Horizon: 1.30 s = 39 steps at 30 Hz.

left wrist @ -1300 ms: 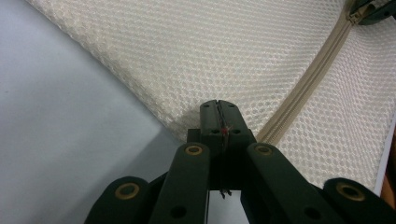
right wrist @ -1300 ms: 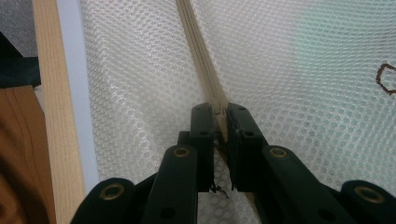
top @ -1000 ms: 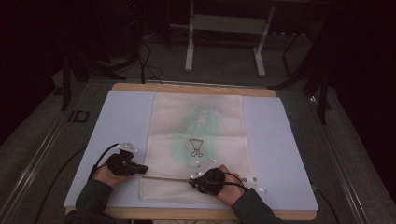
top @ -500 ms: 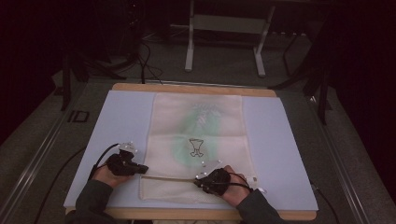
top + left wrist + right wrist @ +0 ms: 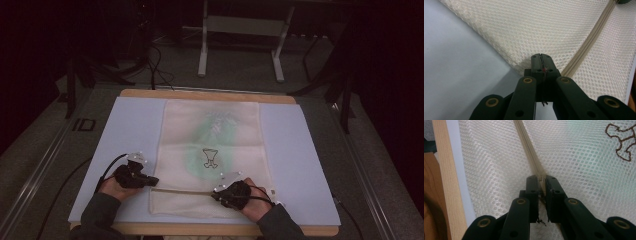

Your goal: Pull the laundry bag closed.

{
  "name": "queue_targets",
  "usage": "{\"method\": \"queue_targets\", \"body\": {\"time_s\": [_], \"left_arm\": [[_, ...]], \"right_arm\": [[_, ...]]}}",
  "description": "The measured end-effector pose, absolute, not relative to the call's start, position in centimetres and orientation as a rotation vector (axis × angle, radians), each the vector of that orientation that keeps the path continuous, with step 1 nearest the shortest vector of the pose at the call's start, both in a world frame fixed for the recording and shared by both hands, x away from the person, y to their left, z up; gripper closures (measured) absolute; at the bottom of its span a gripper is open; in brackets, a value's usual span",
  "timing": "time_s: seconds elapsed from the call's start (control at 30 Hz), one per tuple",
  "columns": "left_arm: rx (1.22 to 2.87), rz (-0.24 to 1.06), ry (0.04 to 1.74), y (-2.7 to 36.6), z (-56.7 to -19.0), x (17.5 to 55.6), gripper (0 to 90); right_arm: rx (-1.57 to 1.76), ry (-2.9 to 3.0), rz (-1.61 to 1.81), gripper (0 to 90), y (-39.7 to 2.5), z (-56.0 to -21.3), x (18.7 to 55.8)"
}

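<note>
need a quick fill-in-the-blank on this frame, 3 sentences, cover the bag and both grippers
1. The left gripper is shut on the ____ of the mesh bag.
2. The right gripper is clamped on the bag's beige ____, which runs across the bag near the person's edge.
3. The bag lies flat on a pale ____ covering the wooden table.

Missing words: corner; zipper; sheet
</note>
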<state>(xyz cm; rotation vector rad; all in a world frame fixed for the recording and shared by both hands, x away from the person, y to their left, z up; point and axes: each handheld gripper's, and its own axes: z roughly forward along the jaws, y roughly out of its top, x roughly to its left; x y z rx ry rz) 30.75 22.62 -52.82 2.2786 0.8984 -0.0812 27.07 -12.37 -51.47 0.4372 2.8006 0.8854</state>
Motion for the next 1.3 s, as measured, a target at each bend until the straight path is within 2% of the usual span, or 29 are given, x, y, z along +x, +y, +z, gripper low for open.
{"method": "queue_targets", "body": {"time_s": [1.3], "left_arm": [[2.274, -0.08, 0.901, 22.6, -52.8, 30.7, 90.0]], "right_arm": [[0.497, 2.758, 0.872, 82.2, -15.3, -50.8, 26.6]]}}
